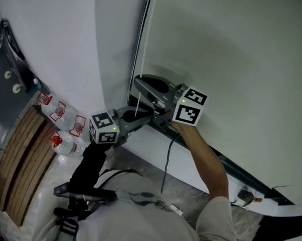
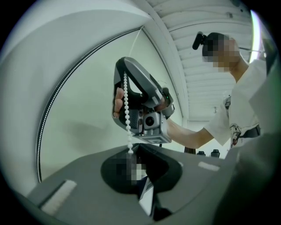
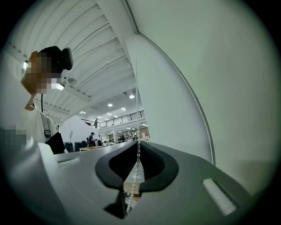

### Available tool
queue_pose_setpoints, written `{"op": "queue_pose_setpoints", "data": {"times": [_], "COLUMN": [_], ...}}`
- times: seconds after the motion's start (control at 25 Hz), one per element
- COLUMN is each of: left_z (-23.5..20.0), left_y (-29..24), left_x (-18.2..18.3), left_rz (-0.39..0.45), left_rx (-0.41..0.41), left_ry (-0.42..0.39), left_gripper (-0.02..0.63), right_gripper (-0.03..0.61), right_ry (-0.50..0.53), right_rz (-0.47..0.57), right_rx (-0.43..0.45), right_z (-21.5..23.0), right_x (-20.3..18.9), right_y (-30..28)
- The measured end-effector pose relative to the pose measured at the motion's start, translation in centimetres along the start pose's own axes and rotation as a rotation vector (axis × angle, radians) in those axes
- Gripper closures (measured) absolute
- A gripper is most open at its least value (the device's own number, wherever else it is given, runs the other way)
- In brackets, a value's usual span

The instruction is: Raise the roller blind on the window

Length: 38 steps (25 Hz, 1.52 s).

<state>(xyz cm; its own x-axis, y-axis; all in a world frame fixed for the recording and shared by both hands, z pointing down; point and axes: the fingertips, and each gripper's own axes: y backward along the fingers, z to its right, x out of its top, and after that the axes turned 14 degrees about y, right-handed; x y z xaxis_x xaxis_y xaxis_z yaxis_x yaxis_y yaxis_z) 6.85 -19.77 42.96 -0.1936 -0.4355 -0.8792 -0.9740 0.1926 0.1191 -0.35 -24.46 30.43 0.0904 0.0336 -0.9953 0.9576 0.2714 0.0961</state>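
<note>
Beside the roller blind [image 1: 228, 49], left hand-held gripper [image 2: 131, 152] and right hand-held gripper [image 3: 138, 143] both pinch the vertical bead chain [image 2: 127, 110].

On my head view, a plain white wall [image 1: 52, 42] fills the upper left, and a dark strip of the window [image 1: 243, 174] runs diagonally at lower right. Wooden slats [image 1: 18, 158] lie at lower left, with red-labelled water bottles [image 1: 61, 116] beside them and crinkled plastic sheeting [image 1: 44, 187] just below. In the right gripper view I see a ribbed white ceiling [image 3: 88, 48], lit ceiling lamps [image 3: 131, 96] and a railed mezzanine [image 3: 118, 119].

white bead chain [image 2: 127, 110], pale green blind [image 1: 228, 49]
</note>
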Motion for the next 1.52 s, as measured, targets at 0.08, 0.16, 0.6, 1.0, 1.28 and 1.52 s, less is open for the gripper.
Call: {"op": "queue_pose_setpoints", "data": {"times": [0.08, 0.16, 0.6, 1.0, 1.28, 1.52], "left_z": [0.1, 0.0, 0.7, 0.7, 0.4, 0.2], "left_y": [-0.1, -0.2, -0.2, -0.4, -0.3, -0.2], "left_x": [0.0, 0.2, 0.2, -0.1, 0.1, 0.3], "left_rz": [-0.002, -0.002, -0.002, -0.003, -0.005, -0.003], "left_rx": [0.003, 0.004, 0.004, 0.010, 0.011, 0.008], "left_ry": [0.000, -0.004, -0.015, -0.009, -0.010, -0.004], "left_gripper": [0.615, 0.615, 0.615, 0.615, 0.615, 0.615], "right_gripper": [0.516, 0.481, 0.460, 0.502, 0.569, 0.578], "right_ry": [0.001, 0.015, 0.198, 0.235, 0.211, 0.258], "right_rz": [0.030, 0.066, 0.178, 0.227, 0.217, 0.052], "right_rx": [-0.008, -0.012, -0.016, -0.015, -0.005, 0.004], "right_z": [0.6, 1.3, 2.9, 3.4, 3.3, 3.1], "right_x": [1.2, 3.2, 15.0, 19.2, 19.2, 15.6], "right_y": [0.0, -0.2, -1.3, -2.0, -2.2, -3.4]}}
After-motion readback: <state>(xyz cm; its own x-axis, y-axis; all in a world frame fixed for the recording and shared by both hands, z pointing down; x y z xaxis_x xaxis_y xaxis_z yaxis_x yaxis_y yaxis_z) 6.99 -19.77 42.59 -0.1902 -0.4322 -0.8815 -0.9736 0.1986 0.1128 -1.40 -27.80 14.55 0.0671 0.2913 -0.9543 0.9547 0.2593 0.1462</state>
